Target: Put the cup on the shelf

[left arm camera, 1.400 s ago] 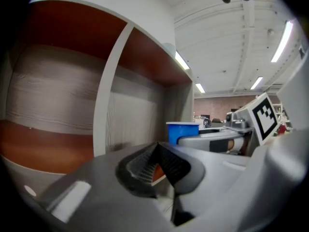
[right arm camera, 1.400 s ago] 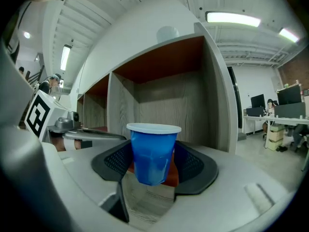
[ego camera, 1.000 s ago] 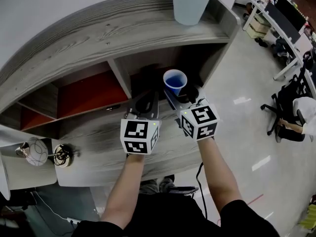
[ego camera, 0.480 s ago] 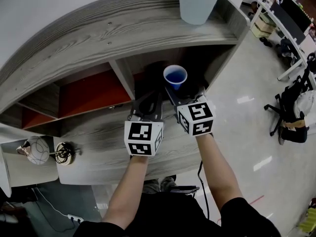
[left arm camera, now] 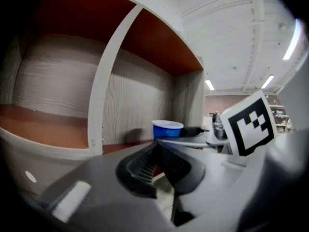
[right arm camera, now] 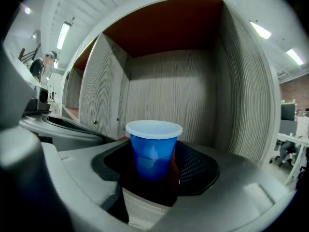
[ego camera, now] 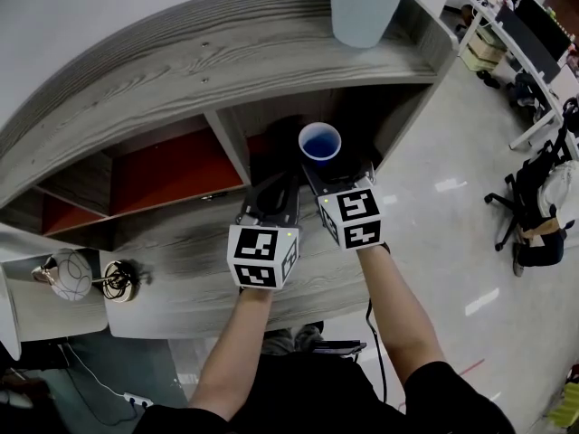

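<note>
A blue cup [ego camera: 320, 143] with a white rim stands upright between the jaws of my right gripper [ego camera: 326, 165], which is shut on its lower part. In the right gripper view the blue cup [right arm camera: 153, 149] hangs at the mouth of the rightmost shelf compartment [right arm camera: 174, 95], with grey wood walls and a red-brown ceiling. My left gripper [ego camera: 273, 188] is beside it on the left, shut with nothing in it. Its tips [left arm camera: 157, 146] meet, and the blue cup [left arm camera: 167, 129] shows just beyond them.
The grey wooden shelf unit [ego camera: 226, 52] has a pale cylinder [ego camera: 366, 7] on top and red-backed compartments [ego camera: 172, 170] to the left. A desk lamp [ego camera: 68, 277] sits on the lower ledge at left. Office chairs [ego camera: 534, 215] and desks stand on the floor at right.
Both grippers have moved a little forward towards the shelf opening. The blue cup went along in the right gripper.
</note>
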{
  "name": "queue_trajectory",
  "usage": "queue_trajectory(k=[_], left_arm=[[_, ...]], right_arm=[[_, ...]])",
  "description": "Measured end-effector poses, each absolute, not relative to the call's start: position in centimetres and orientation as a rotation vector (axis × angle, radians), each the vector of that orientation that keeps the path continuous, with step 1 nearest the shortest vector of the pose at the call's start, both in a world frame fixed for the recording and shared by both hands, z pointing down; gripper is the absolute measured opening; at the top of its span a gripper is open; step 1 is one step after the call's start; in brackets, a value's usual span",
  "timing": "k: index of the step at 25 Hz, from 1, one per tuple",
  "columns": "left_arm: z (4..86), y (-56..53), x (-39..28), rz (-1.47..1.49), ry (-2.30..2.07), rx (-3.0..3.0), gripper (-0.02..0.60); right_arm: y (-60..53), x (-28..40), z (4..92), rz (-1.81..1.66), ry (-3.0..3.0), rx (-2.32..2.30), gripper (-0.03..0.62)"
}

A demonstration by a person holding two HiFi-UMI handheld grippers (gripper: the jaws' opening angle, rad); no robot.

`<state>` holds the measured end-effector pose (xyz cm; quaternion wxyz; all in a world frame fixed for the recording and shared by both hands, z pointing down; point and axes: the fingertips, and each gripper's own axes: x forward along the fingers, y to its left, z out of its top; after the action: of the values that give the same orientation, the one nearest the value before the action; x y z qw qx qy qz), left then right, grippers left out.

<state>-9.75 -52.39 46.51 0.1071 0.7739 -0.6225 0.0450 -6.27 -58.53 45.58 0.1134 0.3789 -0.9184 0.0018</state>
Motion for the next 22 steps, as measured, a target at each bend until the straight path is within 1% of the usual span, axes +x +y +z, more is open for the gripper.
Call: queue_trajectory(k=[12, 14, 22], left_arm=[[46.1, -51.7, -10.1, 0.121, -1.833, 2.281, 0.0], [46.0, -51.6, -10.2, 0.118, -1.834, 2.28, 0.0], [45.5, -50.4, -10.3, 0.104, -1.806, 2.31, 0.0]], right_arm=[[-58.4, -6.5, 46.3, 0.033, -2.64, 1.073, 0.288], [-58.4, -6.3, 46.3, 0.041, -2.637, 1.069, 0.328], [-57.2, -4.1, 45.6, 0.066, -2.65, 1.07, 0.328]])
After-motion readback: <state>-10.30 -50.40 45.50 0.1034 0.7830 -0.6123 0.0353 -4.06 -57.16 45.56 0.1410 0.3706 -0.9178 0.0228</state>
